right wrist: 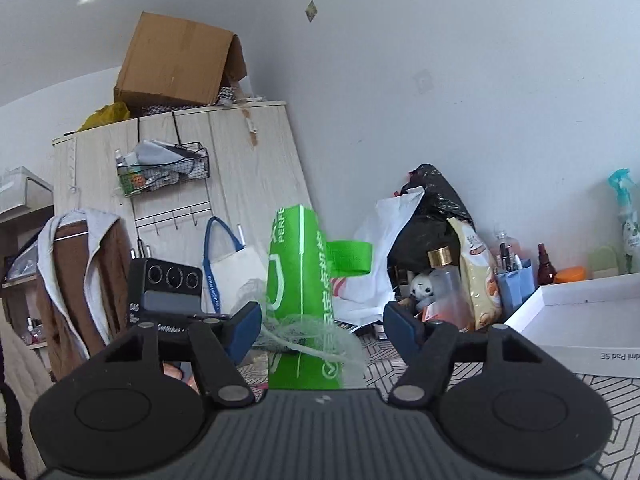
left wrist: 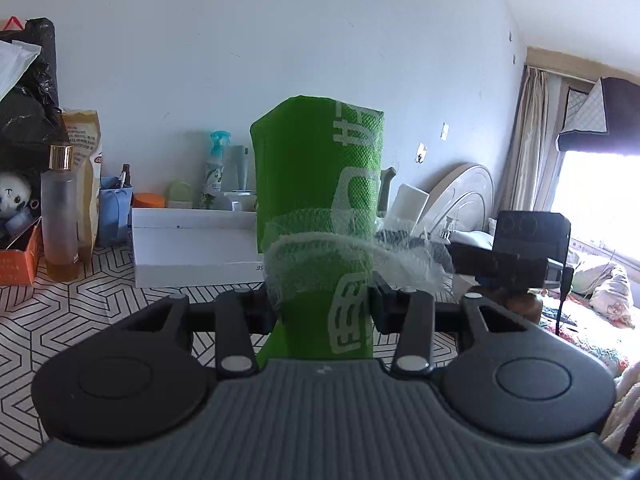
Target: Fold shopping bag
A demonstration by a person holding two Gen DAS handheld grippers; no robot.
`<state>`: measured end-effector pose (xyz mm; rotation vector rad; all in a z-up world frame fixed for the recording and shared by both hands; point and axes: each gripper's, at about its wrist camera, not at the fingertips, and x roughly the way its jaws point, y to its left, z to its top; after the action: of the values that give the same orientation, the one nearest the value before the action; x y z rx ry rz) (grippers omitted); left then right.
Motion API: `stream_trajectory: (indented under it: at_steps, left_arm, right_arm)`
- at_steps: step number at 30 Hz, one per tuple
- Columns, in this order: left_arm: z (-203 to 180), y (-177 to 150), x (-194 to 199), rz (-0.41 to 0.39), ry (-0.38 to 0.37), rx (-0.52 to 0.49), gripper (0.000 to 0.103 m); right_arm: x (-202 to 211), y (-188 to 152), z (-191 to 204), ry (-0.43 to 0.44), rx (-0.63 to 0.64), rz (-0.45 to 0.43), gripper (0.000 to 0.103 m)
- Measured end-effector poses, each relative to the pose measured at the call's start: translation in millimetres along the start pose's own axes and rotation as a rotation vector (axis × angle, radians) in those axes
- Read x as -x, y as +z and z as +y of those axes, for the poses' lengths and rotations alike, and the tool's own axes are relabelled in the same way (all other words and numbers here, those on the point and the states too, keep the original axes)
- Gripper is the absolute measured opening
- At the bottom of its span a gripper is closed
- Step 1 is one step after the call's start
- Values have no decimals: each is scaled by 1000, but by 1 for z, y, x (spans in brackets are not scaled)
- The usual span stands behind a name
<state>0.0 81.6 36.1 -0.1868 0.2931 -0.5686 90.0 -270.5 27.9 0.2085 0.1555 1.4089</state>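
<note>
Two views, so one at a time.

Left wrist view: the left gripper (left wrist: 324,304) is clamped on the green shopping bag (left wrist: 316,184), which is already folded into a narrow upright bundle. Both pads press its sides low down, and the bundle stands up above the jaws in the middle of the picture. A white mesh band (left wrist: 360,256) wraps around it just above the pads and trails off to the right, toward the right gripper (left wrist: 520,256), whose body shows on that side. Farther back, a white box (left wrist: 192,248) lies on the patterned table (left wrist: 80,312).

Right wrist view: the right gripper (right wrist: 322,324) stands fairly wide, with its blue pads (right wrist: 248,326) either side of the bag (right wrist: 298,264) and clear of it, so it holds nothing. The mesh (right wrist: 304,336) hangs loosely across the bundle between them. A green handle loop (right wrist: 350,257) sticks out to the right.

What I'd worry about: only one claw holds the bundle, and low down at that. If that grip slackens, the folds could spring open. The frayed mesh also looks like it could snag on a pad and drag the band off.
</note>
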Motion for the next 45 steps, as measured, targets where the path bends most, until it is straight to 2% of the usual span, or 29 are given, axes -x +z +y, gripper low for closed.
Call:
stream_trajectory:
  at_steps: [4,9,11,12,13,14,17,18,19,21,26,28,30,33,36,37,38,39,40,41,45]
  left_arm:
    - [7,-3,2,9,11,10,43]
    - [6,-8,0,26,12,15,43]
    - [7,-8,1,25,34,5,43]
    - [7,-8,1,23,50,-1,43]
    - [7,-8,2,21,66,-7,43]
    - [11,-7,4,15,71,8,43]
    - [20,-7,8,-4,45,71,43]
    - [23,-8,8,-14,45,86,43]
    - [24,-9,8,-20,47,93,43]
    - [29,-11,8,-39,36,130,43]
    - [50,-14,9,-92,-90,299,43]
    - [54,-15,8,-116,-139,334,43]
    - [55,-15,8,-134,-158,354,43]
    - [58,-16,6,-142,-153,365,43]
    - [63,-16,-2,-119,-141,384,43]
    - [65,-17,-4,-112,-142,393,43]
    - [68,-18,-7,-108,-149,412,43]
    - [71,-19,-9,-109,-159,435,43]
    - [74,-21,-9,-112,-174,457,43]
    - [76,-22,-9,-117,-186,474,43]
    - [78,-21,-10,-121,-201,485,43]
  right_arm:
    - [-1,-5,18,9,92,47,70]
    - [-26,-10,30,-80,180,125,67]
    - [-35,-13,23,-77,116,127,45]
    - [-36,-12,16,-61,32,115,33]
    - [-37,-12,9,-45,-52,102,7]
    - [-37,-12,2,-34,-125,86,2]
    - [-28,-15,-29,17,-359,-33,2]
    - [-28,-17,-40,67,-455,-51,2]
    - [-26,-21,-56,147,-608,-79,2]
    - [-25,-32,-75,242,-808,-119,2]
    - [-18,-83,-114,378,-1302,-245,2]
    - [-13,-106,-123,313,-1419,-282,2]
    - [-10,-125,-130,242,-1494,-297,2]
    - [-11,-135,-135,189,-1481,-264,2]
    - [-15,-115,-126,148,-1338,-177,8]
    - [-16,-103,-120,106,-1255,-143,18]
    - [-17,-91,-114,78,-1181,-109,40]
    - [-16,-82,-108,57,-1125,-94,54]
    - [-15,-77,-104,47,-1082,-88,79]
    - [-14,-71,-101,42,-1041,-81,83]
    - [-2,-59,-88,49,-933,-63,83]
